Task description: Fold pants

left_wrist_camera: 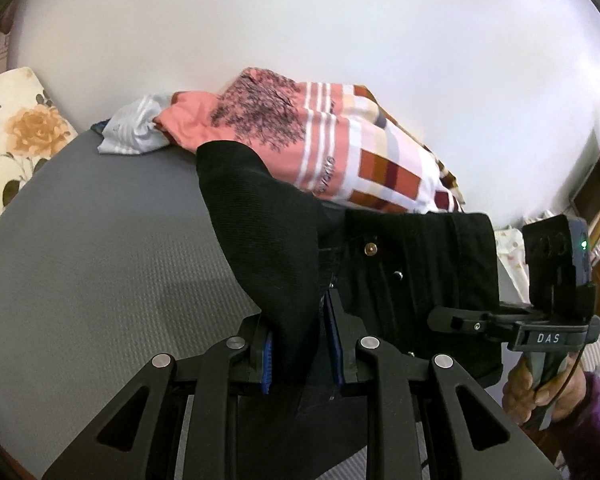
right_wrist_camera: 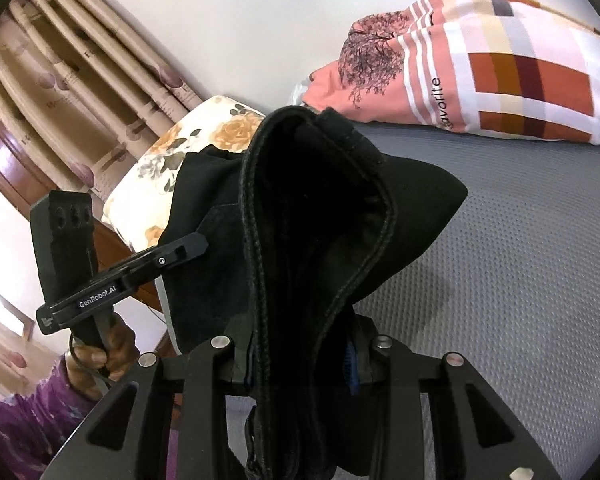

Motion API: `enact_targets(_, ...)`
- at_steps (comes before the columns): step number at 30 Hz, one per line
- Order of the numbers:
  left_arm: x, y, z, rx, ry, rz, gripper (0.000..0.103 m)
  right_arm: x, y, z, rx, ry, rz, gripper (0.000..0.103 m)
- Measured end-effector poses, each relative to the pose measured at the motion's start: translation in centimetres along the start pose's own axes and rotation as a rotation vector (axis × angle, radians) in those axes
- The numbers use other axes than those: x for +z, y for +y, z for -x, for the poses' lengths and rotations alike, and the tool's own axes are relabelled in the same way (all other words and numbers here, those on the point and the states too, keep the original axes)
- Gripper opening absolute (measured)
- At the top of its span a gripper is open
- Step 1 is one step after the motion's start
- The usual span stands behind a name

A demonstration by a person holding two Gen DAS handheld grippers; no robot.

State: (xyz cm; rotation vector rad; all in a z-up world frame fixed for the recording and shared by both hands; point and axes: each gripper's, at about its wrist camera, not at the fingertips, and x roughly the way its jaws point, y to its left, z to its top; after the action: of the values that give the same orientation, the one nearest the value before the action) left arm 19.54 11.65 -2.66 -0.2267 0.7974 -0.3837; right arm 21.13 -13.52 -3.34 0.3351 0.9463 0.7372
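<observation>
Black pants (left_wrist_camera: 412,264) hang lifted above the grey mat (left_wrist_camera: 100,264), held by both grippers. My left gripper (left_wrist_camera: 300,340) is shut on a fold of the black cloth, which rises between its blue pads. A brass button (left_wrist_camera: 370,248) on the waistband faces the left wrist camera. At the right of that view, the right gripper (left_wrist_camera: 440,316) pinches the pants' far edge. In the right wrist view, my right gripper (right_wrist_camera: 300,360) is shut on a thick stitched bunch of the pants (right_wrist_camera: 308,208). The left gripper (right_wrist_camera: 194,246) grips the cloth at the left.
A folded quilt (left_wrist_camera: 340,148) with pink and orange checks lies at the back of the mat, with a pale striped cloth (left_wrist_camera: 134,130) beside it. A flowered pillow (left_wrist_camera: 16,140) sits at the left edge. Curtains (right_wrist_camera: 80,80) hang behind. A person's hand (right_wrist_camera: 104,348) holds the left gripper's handle.
</observation>
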Motion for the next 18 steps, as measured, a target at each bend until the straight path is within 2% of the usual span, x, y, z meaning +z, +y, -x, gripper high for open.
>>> enact_targets(9, 4.0, 4.0, -2.7, 0.013, -0.033, 0.029, 0.022, 4.6, -1.1, -3.7, 0.018, -0.006, -0.019, 0.031)
enact_targets(18, 7.7, 6.7, -6.4, 0.044, -0.057, 0.003, 0.022, 8.3, -3.7, -6.1, 0.008, -0.026, -0.057, 0.031)
